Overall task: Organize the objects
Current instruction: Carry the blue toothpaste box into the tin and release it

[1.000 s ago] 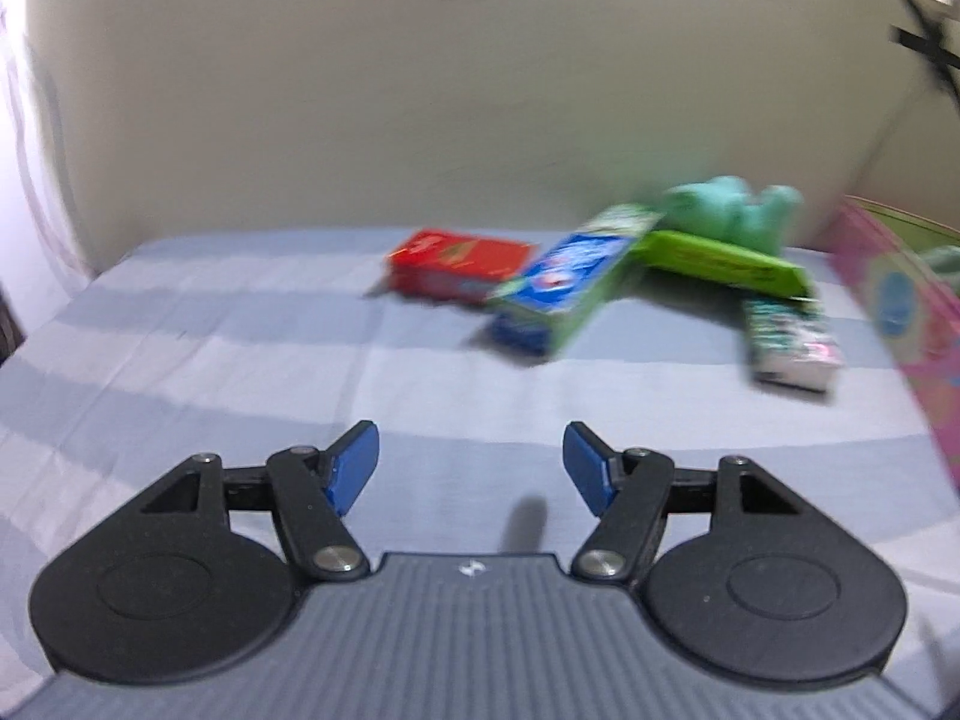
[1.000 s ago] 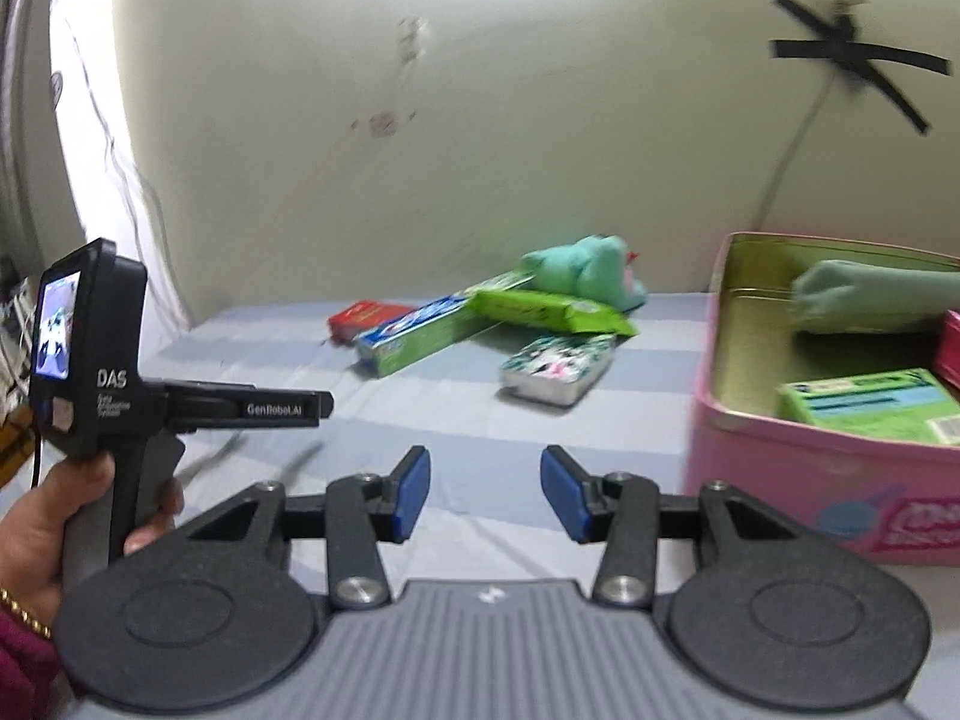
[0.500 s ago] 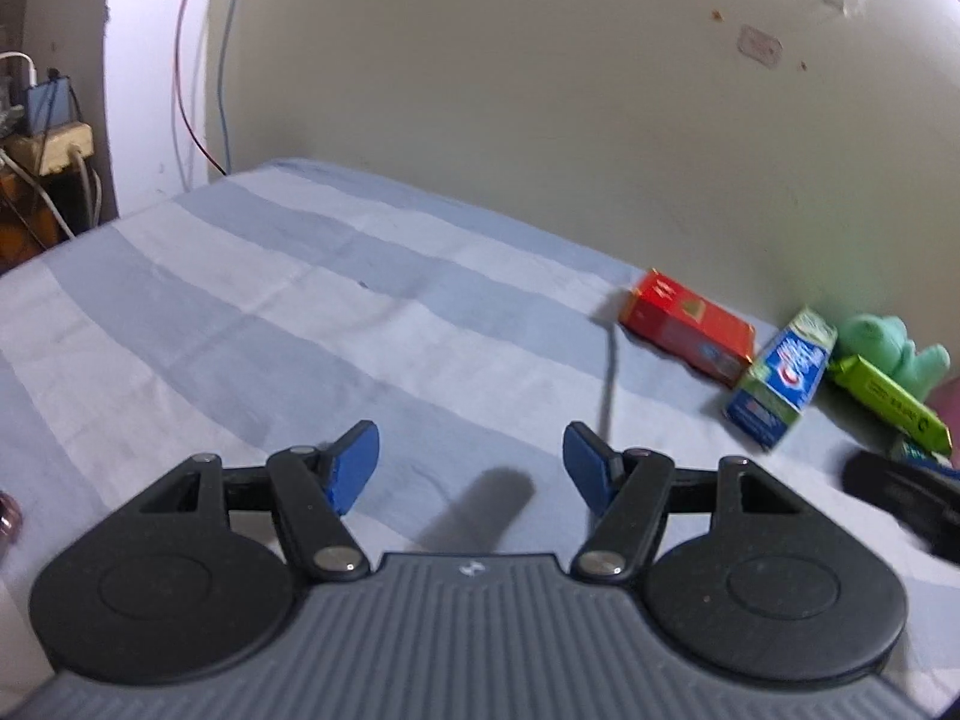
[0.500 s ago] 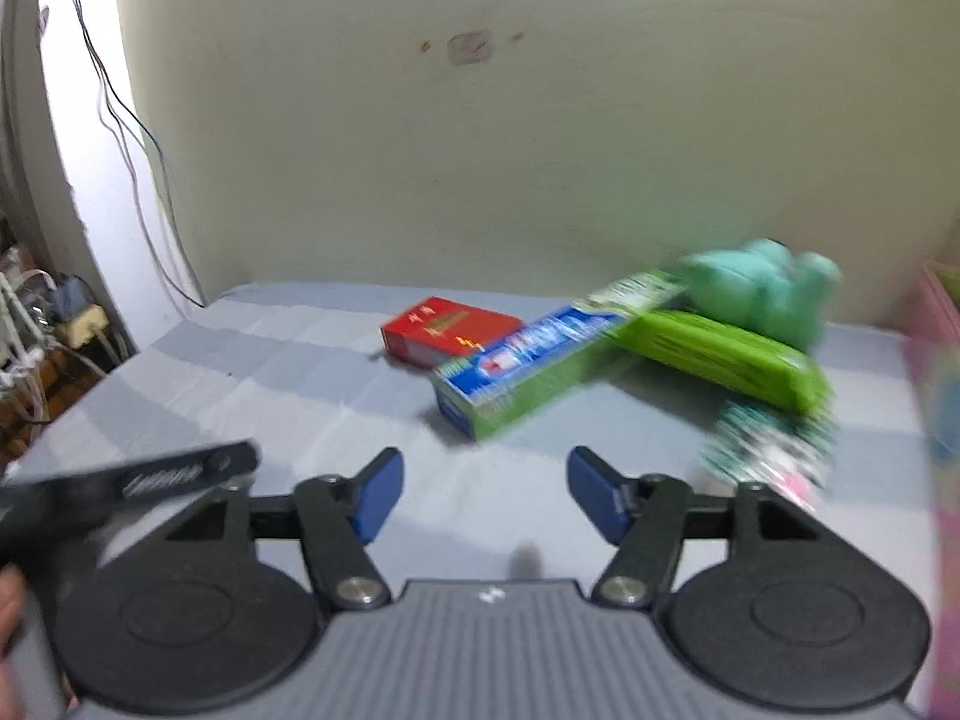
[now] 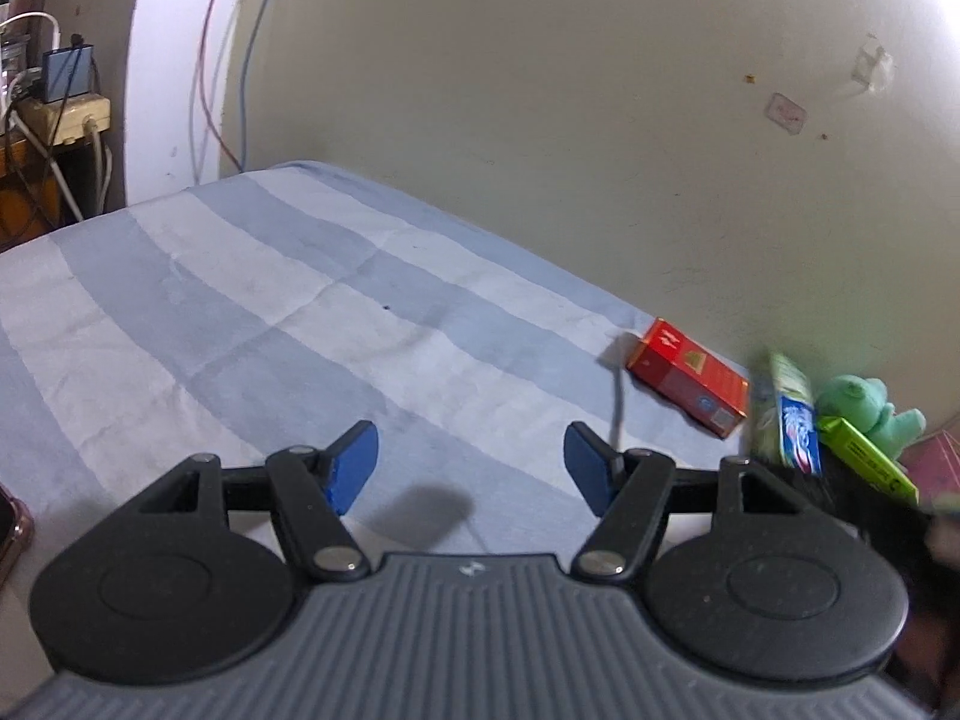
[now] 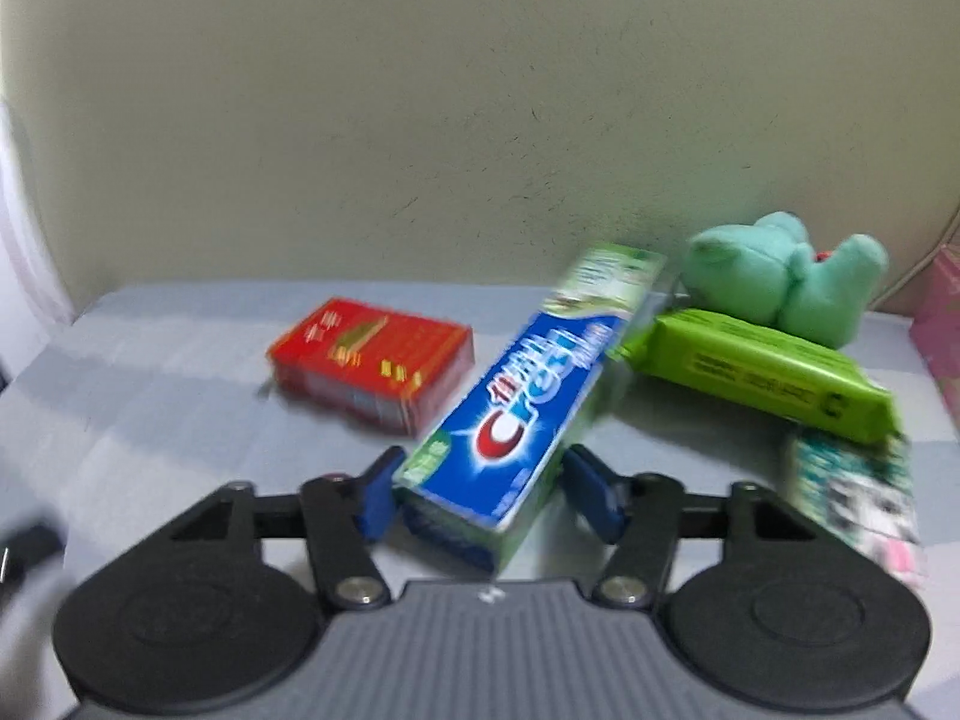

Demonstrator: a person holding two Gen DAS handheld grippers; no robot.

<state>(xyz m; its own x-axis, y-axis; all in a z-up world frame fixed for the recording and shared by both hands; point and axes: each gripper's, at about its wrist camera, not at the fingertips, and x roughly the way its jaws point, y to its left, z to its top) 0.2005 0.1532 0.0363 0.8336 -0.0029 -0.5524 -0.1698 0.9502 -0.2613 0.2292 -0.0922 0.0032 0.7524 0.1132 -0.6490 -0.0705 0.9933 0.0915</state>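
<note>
A blue and green toothpaste box (image 6: 528, 396) lies on the striped bed sheet, its near end between the open fingers of my right gripper (image 6: 480, 489); the pads stand beside it with small gaps. Left of it lies a red box (image 6: 372, 360). Right of it are a lime green packet (image 6: 762, 372), a green plush toy (image 6: 780, 276) and a patterned packet (image 6: 852, 492). My left gripper (image 5: 471, 468) is open and empty over bare sheet; the red box (image 5: 687, 378), toothpaste box (image 5: 789, 420) and plush toy (image 5: 864, 408) show at its right.
A pink tin's edge (image 6: 942, 324) is at the far right. The wall (image 6: 480, 120) runs close behind the objects. A shelf with cables and a power strip (image 5: 54, 114) stands beyond the bed's left end. The striped sheet (image 5: 240, 312) stretches left.
My right gripper has moved forward and down so the toothpaste box end now lies between its fingers. My left gripper's view has swung a little further left.
</note>
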